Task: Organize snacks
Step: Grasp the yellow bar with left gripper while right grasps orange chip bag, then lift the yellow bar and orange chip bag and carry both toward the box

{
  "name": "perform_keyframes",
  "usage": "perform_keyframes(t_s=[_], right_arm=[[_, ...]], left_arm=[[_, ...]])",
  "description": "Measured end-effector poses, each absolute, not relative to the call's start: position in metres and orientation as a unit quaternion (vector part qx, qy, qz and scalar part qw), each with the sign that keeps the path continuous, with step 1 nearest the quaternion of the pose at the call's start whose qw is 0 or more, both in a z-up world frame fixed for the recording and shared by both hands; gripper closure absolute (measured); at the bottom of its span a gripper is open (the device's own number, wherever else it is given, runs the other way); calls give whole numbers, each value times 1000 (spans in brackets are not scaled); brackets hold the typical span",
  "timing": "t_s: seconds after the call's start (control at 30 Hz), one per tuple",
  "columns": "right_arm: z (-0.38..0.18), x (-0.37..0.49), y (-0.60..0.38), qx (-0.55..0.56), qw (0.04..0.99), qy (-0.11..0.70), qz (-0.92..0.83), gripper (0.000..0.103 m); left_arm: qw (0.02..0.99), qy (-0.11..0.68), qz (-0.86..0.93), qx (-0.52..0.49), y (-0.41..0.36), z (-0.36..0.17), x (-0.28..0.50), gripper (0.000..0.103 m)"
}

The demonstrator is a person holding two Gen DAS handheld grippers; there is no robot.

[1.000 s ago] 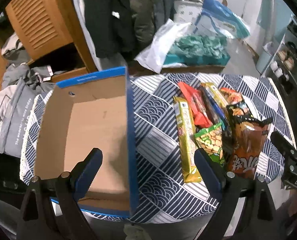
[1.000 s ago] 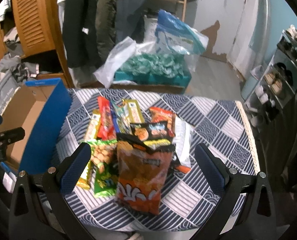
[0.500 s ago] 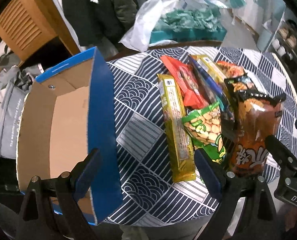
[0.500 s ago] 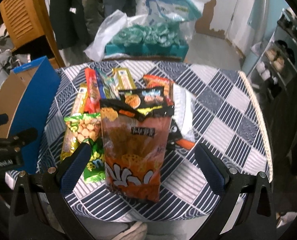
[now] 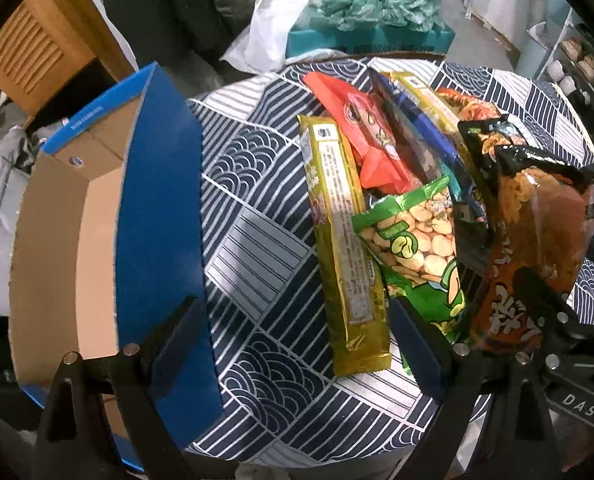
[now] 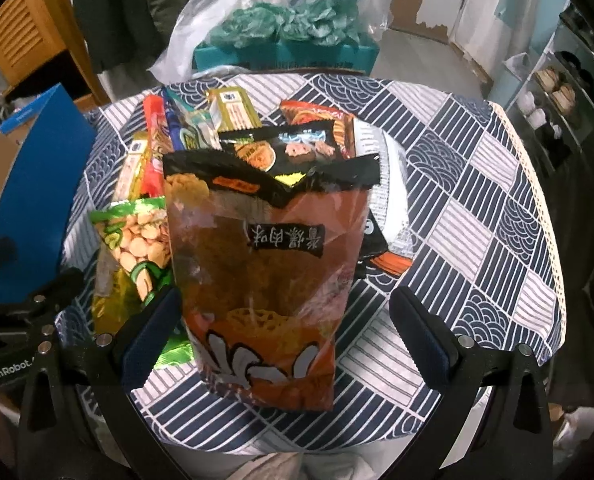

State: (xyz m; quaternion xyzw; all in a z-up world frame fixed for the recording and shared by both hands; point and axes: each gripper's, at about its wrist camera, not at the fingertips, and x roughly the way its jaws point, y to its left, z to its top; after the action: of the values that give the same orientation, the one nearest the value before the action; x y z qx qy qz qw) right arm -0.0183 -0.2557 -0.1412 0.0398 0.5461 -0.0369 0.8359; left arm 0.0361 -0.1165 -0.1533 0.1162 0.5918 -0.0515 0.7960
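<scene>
A round table (image 6: 477, 208) w/ a navy-and-white patterned cloth is seen from above in both views. In the right wrist view, a large orange-brown snack bag (image 6: 265, 276) fills the frame centre, lying on the table's near edge between the fingers of the right gripper (image 6: 281, 340), which are spread wide; whether the left pad touches the bag cannot be told. Behind it, toward upper centre, more packets are piled: a green pea snack bag (image 6: 137, 240) at centre left, a red packet (image 6: 155, 148) and a gold bar packet (image 6: 233, 110).

In the left wrist view, the left gripper (image 5: 297, 344) is spread wide at the bottom, nothing held, w/ a long gold packet (image 5: 343, 248) betw. its fingers. An open blue cardboard box (image 5: 157, 240) occupies the left of the frame, on the table's left edge.
</scene>
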Motion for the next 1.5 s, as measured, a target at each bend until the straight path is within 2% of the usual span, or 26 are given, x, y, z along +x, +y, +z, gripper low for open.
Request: perform_keyframes(t_s=[0.27,0.4,0.53,0.83,1.03,1.13,1.2,1.33,1.5], right_arm=[[-156,-12,-251,26,830,556,-41,2],[-159,-9,-251,30,830,557,-23,25],[-151,-10,-254,33,838,544,-21,34],[-138,-10,-270,72,845,529,-23,37],[-138,-7,-267,68,846,528,-15,37],[-136,-7,-266,61,849,524,-14,37],[-134,-7,-266,57,851,521,-14,37],[-128,-6,-264,50,856,514,-15,37],[-119,-7,-261,49,861,506,-10,38]], left_arm=[[782,615,-52,90,-113,-172,44,11],[783,612,-50,99,-116,-178,46,11],[783,612,-54,101,-118,-184,50,11],[777,618,-57,107,-128,-202,61,13],[769,628,-69,93,-130,-217,74,31],[774,624,-76,80,-128,-217,77,47],[780,616,-70,81,-126,-215,76,61],[779,620,-73,61,-118,-212,77,69],[794,601,-79,54,-110,-194,76,71]])
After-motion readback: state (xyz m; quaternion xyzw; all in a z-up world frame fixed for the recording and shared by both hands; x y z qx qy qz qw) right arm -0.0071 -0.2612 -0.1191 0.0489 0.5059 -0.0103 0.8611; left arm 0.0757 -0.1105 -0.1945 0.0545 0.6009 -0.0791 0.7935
